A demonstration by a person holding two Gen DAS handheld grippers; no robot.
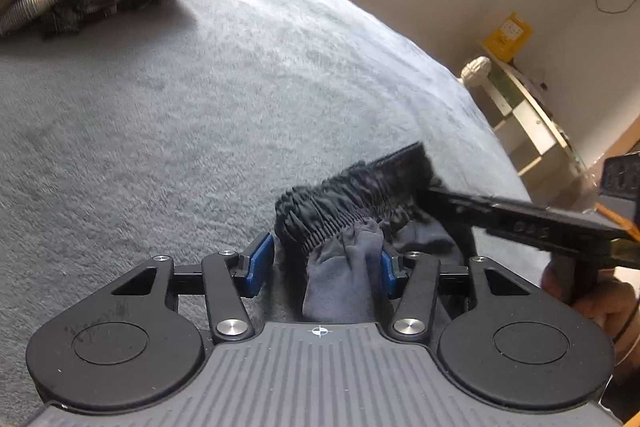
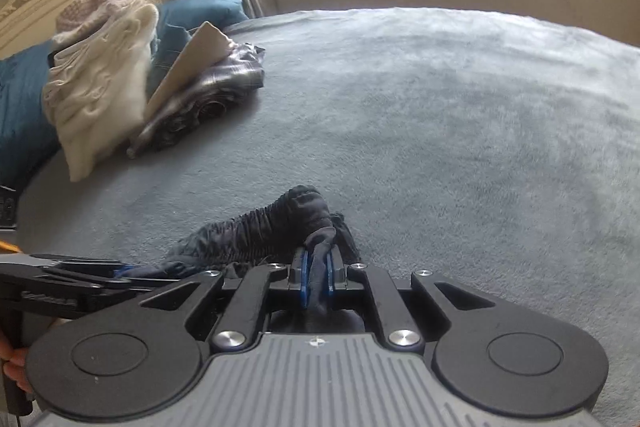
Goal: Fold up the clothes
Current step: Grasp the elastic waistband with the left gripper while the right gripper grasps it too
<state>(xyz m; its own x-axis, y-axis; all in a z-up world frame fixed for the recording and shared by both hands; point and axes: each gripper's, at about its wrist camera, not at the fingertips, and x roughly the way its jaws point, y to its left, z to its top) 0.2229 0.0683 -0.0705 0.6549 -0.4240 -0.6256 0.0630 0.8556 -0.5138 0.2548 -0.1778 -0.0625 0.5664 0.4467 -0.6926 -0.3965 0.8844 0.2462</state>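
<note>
grey fleece bed (image 2: 440, 99); dark elastic-waist shorts (image 1: 352, 203) at 6 o'clock. right gripper (image 2: 316, 279) fingers pinched on the waistband, left gripper (image 1: 326, 267) fingers spread wide around the fabric, apparently to stretch it flat.

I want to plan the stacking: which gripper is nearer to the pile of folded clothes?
Probably left. The left gripper sits on the pile's side, holding the dark shorts loosely; the right gripper pinches them further away.
</note>
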